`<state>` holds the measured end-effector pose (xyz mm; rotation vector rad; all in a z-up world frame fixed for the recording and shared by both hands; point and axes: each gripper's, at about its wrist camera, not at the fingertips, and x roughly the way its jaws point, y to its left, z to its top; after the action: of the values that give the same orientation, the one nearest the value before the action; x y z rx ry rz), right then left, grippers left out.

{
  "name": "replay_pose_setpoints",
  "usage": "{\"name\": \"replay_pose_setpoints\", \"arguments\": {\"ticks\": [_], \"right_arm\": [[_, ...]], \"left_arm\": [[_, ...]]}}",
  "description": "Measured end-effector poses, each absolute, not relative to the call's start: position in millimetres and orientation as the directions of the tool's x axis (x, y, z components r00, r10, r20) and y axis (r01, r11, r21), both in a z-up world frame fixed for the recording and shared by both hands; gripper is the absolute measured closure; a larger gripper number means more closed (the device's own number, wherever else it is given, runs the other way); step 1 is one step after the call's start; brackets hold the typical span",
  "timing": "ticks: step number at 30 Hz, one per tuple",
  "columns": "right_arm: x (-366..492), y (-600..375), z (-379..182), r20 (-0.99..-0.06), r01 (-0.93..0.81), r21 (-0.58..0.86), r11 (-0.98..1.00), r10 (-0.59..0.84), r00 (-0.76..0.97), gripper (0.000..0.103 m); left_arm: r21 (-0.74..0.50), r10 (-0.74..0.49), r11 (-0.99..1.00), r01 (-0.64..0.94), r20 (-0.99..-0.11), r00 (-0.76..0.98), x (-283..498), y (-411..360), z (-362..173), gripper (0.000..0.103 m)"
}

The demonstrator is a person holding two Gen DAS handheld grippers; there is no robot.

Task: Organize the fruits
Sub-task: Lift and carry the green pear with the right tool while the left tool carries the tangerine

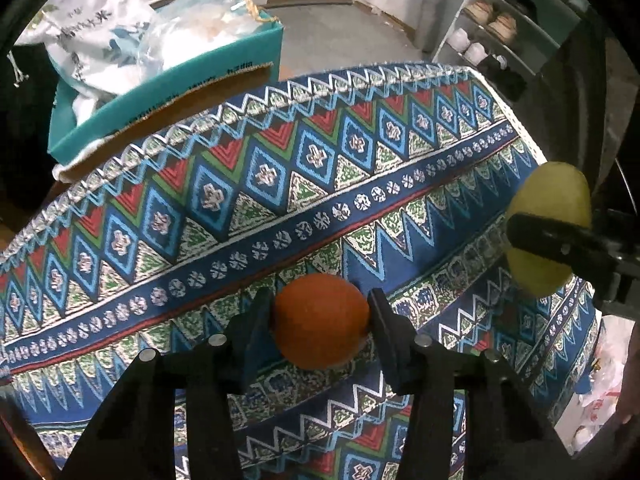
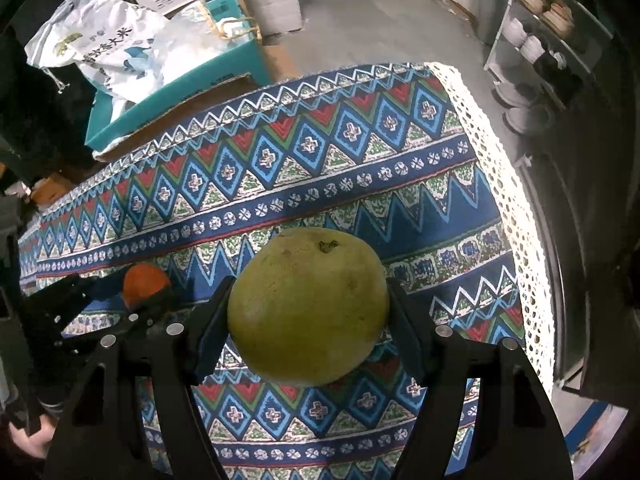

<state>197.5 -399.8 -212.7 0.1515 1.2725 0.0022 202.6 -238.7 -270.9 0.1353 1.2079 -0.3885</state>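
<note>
**Both grippers loaded above the patterned cloth**

Left gripper (image 1: 320,320) clamping an orange (image 1: 320,320) between near-closed fingers; right gripper (image 2: 308,312) pinching a yellow-green pomelo (image 2: 308,308) (fingers spread wide), both hovering above the tablecloth (image 2: 360,168).

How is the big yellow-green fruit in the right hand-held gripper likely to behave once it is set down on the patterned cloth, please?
The yellow-green fruit looks nearly round, so it may roll on the tablecloth. It spreads the right hand-held gripper wide and dwarfs the orange, so it is probably fairly heavy. Its rind looks smooth and curved, so it could slip under a light grip.
</note>
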Motion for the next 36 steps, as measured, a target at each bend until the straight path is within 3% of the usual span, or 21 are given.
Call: {"name": "replay_pose_setpoints", "arguments": {"ticks": [24, 36], "right_arm": [[173, -355, -120, -0.864, -0.033, 0.102, 0.994, 0.105, 0.492, 0.031], [150, -316, -69, -0.795, -0.139, 0.092, 0.986, 0.157, 0.585, 0.031]], "left_arm": [[-0.018, -0.250, 0.921, 0.390, -0.795, 0.553, 152, -194, -133, 0.054], [-0.046, -0.284, 0.928, 0.369, -0.728, 0.624, 119, -157, -78, 0.055]]}}
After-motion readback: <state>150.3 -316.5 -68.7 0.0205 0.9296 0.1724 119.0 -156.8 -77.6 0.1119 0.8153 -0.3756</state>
